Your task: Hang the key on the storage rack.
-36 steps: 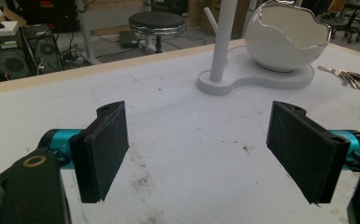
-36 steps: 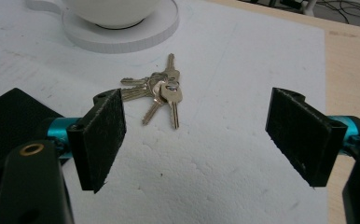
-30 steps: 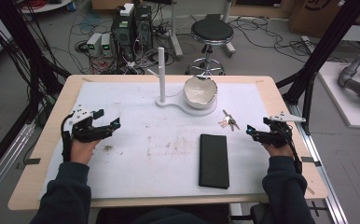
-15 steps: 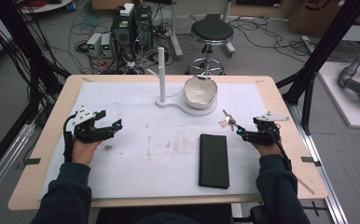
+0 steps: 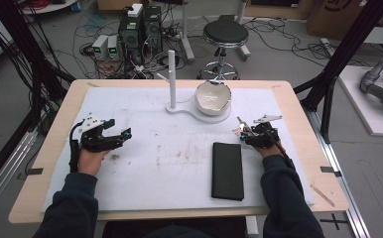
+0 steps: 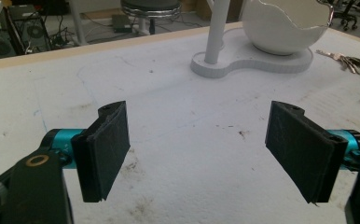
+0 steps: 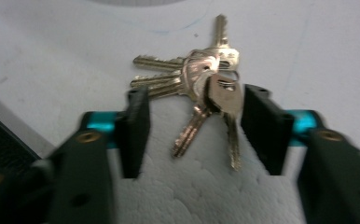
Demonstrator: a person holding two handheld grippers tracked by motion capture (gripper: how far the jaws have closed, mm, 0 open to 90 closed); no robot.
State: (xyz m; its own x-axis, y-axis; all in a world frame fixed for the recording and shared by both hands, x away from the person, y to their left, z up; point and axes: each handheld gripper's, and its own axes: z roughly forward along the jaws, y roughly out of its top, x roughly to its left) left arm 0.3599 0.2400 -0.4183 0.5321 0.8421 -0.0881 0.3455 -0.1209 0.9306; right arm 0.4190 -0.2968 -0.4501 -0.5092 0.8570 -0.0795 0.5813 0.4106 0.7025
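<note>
A bunch of keys point(image 7: 201, 88) lies on the white table cover, right of the white stand. In the right gripper view several keys fan out from one ring, and two of them reach down between the jaws. My right gripper point(image 7: 194, 135) is open around them, low over the cover, its jaws apart on either side. In the high view the keys point(image 5: 241, 130) sit just left of the right gripper point(image 5: 251, 135). My left gripper point(image 5: 117, 136) hovers open over the left part of the cover, with nothing between its pads point(image 6: 106, 149).
A white stand point(image 5: 172, 79) with a post and a cracked-egg bowl point(image 5: 213, 96) sits at the back centre. A black flat case point(image 5: 227, 170) lies near the front, left of my right arm. The wooden table edge point(image 5: 323, 163) runs close on the right.
My right gripper has moved left and forward to the keys and now straddles them. The left gripper has shifted slightly and stays open.
</note>
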